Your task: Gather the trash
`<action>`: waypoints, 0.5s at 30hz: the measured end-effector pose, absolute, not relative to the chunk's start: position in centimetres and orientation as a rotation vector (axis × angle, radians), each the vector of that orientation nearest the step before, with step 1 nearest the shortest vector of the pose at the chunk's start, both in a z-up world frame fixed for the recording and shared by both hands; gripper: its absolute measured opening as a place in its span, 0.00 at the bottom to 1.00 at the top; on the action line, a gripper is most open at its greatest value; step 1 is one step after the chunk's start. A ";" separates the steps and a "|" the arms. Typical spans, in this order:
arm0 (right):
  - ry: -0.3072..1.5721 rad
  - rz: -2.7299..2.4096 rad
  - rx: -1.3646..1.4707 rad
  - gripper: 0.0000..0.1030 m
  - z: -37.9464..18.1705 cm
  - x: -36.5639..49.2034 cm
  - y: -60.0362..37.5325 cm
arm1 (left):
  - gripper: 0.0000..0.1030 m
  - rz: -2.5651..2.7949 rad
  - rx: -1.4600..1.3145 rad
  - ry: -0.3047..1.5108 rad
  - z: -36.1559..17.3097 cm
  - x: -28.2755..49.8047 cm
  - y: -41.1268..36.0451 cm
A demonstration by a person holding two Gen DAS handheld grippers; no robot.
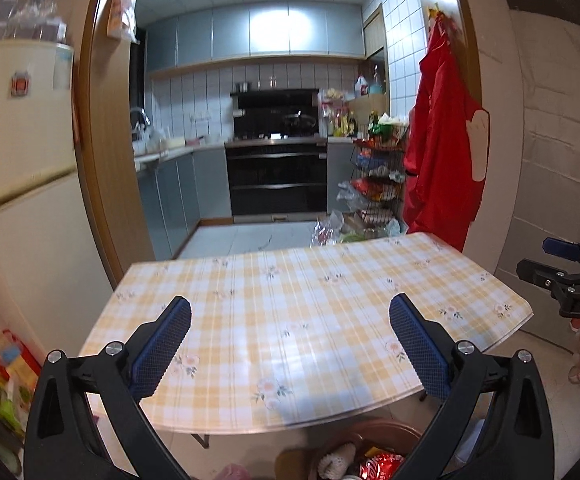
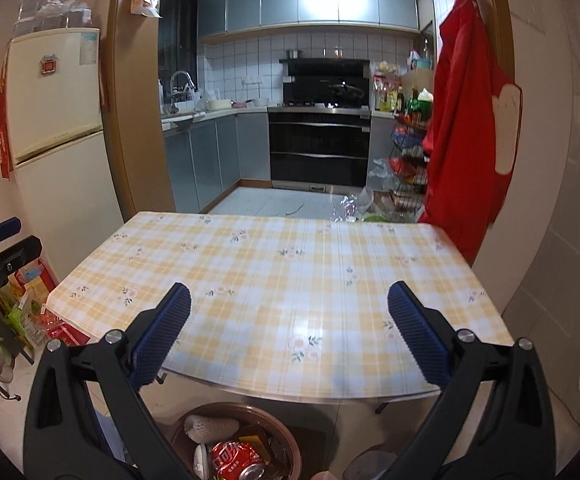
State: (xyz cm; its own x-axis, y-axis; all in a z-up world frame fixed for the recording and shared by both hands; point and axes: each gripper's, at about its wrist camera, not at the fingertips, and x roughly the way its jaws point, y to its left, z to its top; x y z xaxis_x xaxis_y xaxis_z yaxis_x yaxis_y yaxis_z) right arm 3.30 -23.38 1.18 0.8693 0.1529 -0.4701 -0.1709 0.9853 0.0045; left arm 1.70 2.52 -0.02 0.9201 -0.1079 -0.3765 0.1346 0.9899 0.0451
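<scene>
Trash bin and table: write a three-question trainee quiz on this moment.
1. True or false: trash remains on the table.
2. The red can lies: A) on the tabletop, B) in the brown bin, C) between gripper fingers.
3. How do the jaws of the left gripper and the right gripper stand, and do they hold anything?

Key: 1 false, the checked cloth shows no trash. 2 B. 3 Both stand wide open with nothing between them.

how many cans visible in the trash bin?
1: a red can lying among the trash in the brown bin below the table's near edge. Others may be buried.
</scene>
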 end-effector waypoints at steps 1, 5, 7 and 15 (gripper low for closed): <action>0.486 0.169 -0.041 0.95 1.4 3.2 -23.3 | 0.94 -0.127 0.076 0.377 0.2 1.6 2.5; 0.479 0.166 -0.046 0.95 2.0 3.0 -23.1 | 0.94 -0.118 0.088 0.361 0.8 1.1 2.0; 0.481 0.166 -0.044 0.95 2.0 2.9 -23.2 | 0.95 -0.117 0.091 0.359 1.0 1.0 1.8; 0.485 0.161 -0.045 0.95 2.2 2.7 -23.2 | 0.95 -0.096 0.111 0.358 1.1 0.8 1.6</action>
